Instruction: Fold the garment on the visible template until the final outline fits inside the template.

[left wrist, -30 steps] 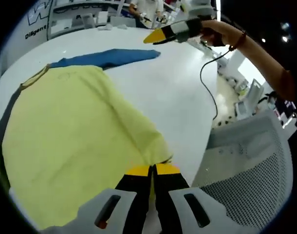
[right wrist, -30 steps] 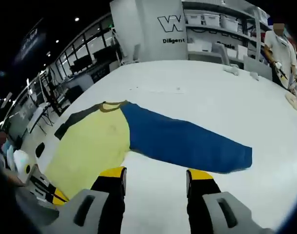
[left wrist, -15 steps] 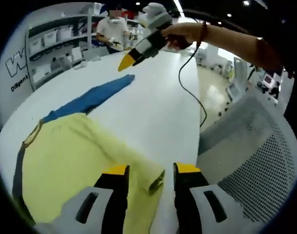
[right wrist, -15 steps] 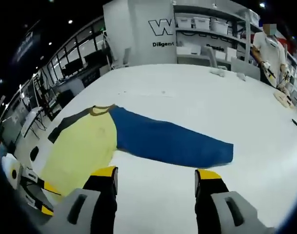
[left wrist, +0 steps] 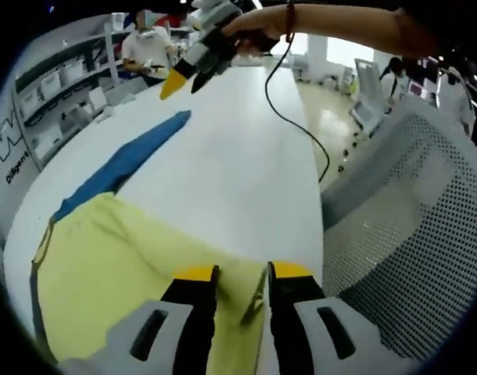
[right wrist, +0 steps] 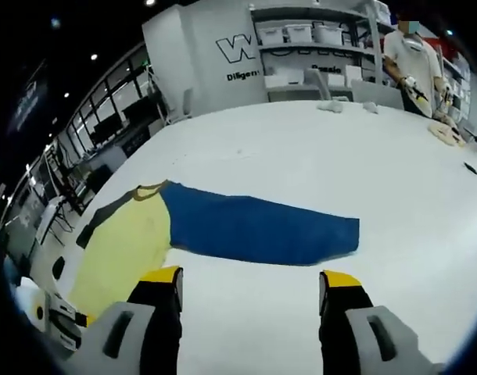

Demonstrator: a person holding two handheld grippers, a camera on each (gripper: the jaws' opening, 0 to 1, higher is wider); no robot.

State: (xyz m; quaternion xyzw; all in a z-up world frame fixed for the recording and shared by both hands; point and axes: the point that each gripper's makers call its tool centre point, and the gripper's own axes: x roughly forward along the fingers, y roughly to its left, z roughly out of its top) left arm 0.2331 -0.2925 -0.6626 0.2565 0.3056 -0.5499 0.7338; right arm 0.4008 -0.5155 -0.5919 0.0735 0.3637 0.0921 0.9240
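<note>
One garment (left wrist: 105,258) on the white table (left wrist: 238,172): yellow body, one blue sleeve (right wrist: 254,230) stretched out flat away from the body, and a dark band along the body's far side, which could be the other sleeve or the template edge; I cannot tell which.

My left gripper (left wrist: 240,285) sits at the yellow body's corner nearest the table edge. Jaws a narrow gap apart, with a raised fold of yellow cloth between them; whether they actually pinch it I cannot tell. I judge it is placed there to lift that corner for a fold inward.

My right gripper (right wrist: 250,285) hangs above the table on the near side of the blue sleeve, jaws wide apart, holding nothing. In the left gripper view it is held high beyond the sleeve's cuff, likely lined up to take the sleeve next.

Count: one garment, two grippers, one mesh chair (left wrist: 403,234) beside the table.
</note>
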